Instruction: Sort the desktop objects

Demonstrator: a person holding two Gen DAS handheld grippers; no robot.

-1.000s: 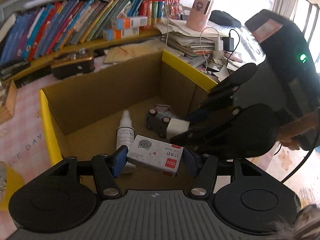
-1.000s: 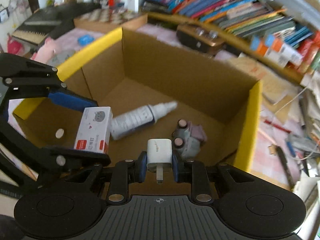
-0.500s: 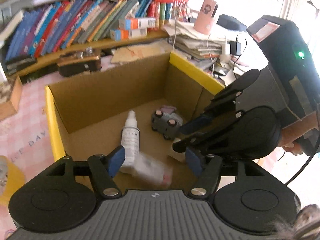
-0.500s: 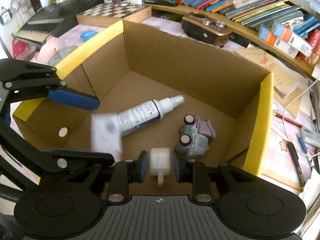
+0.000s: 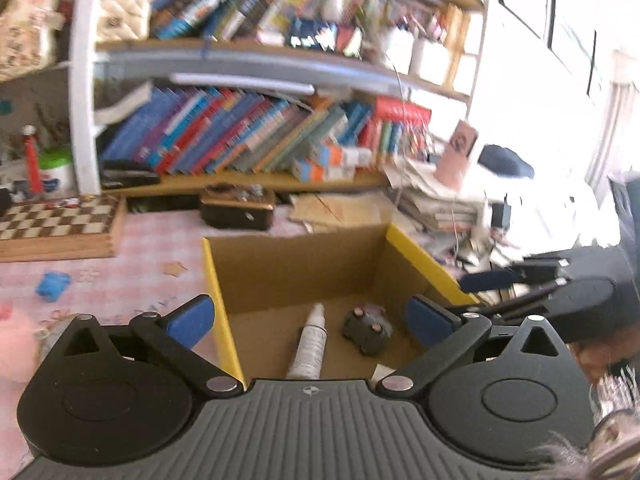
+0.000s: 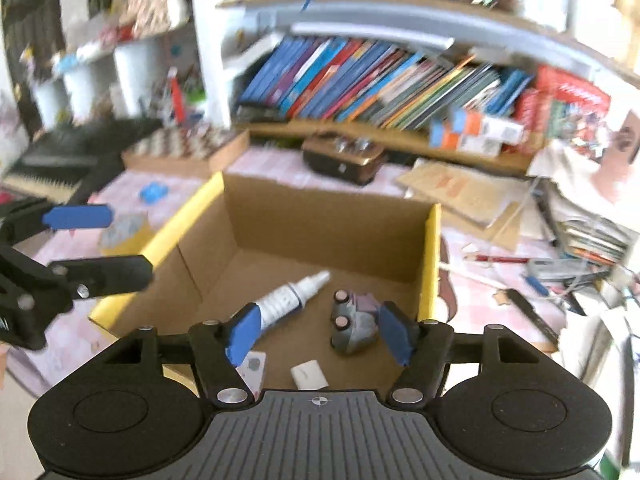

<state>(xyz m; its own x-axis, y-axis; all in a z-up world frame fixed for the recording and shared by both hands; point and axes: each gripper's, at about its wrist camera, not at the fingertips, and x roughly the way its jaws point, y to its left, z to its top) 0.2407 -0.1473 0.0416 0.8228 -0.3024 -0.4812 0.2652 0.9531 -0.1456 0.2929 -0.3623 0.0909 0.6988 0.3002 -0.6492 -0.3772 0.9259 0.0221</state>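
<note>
Dropped since a second ago, the staple box [image 6: 253, 368] and white charger [image 6: 309, 375] are seen low in the cardboard box [image 6: 428, 264], beside the spray bottle [image 6: 290, 298] and toy car [image 6: 354, 324], with both the left gripper [image 5: 310, 320] and right gripper [image 6: 318, 334] spread empty.

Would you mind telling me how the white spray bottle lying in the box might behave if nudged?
The spray bottle lies on its side on the box floor; being round, it would probably roll. It looks like plastic, so likely light and sturdy. The toy car beside it might stop it.
</note>
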